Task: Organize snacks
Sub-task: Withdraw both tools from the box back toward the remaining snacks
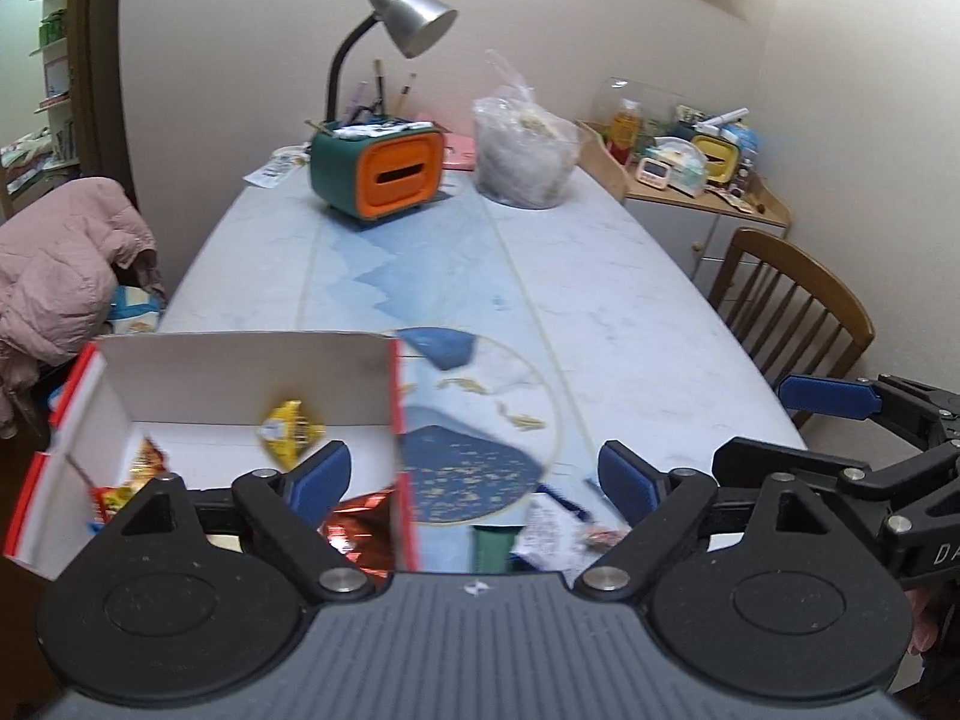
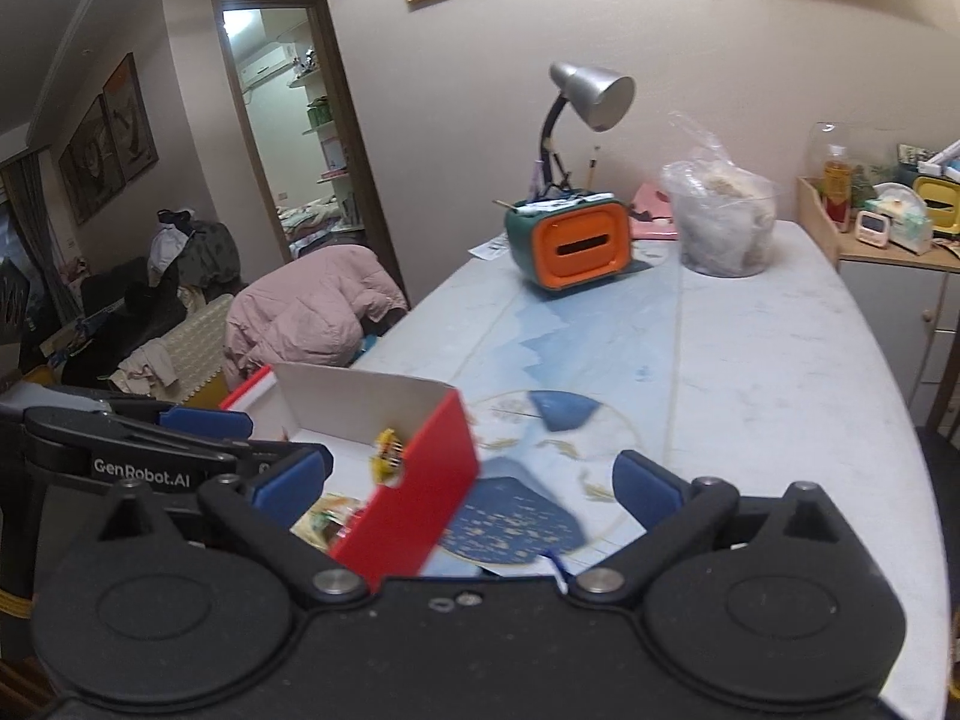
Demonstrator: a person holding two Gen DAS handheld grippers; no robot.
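A red box with a white inside [image 1: 240, 378] stands at the table's near left; it also shows in the right wrist view [image 2: 414, 498]. A yellow snack packet [image 1: 291, 429] is in the air or against the far wall inside it, also seen from the right [image 2: 389, 456]. Orange and red foil packets [image 1: 129, 477] lie in the box. More packets [image 1: 558, 525] lie on the table to the box's right. My left gripper [image 1: 474, 480] is open and empty over the box's right wall. My right gripper [image 2: 468, 483] is open and empty, beside the left one.
A green and orange tissue box [image 1: 384, 171] with a desk lamp [image 1: 408, 18] and a clear bag of food [image 1: 525, 156] stand at the table's far end. A wooden chair [image 1: 786, 306] is on the right, a pink jacket [image 1: 66, 264] on the left.
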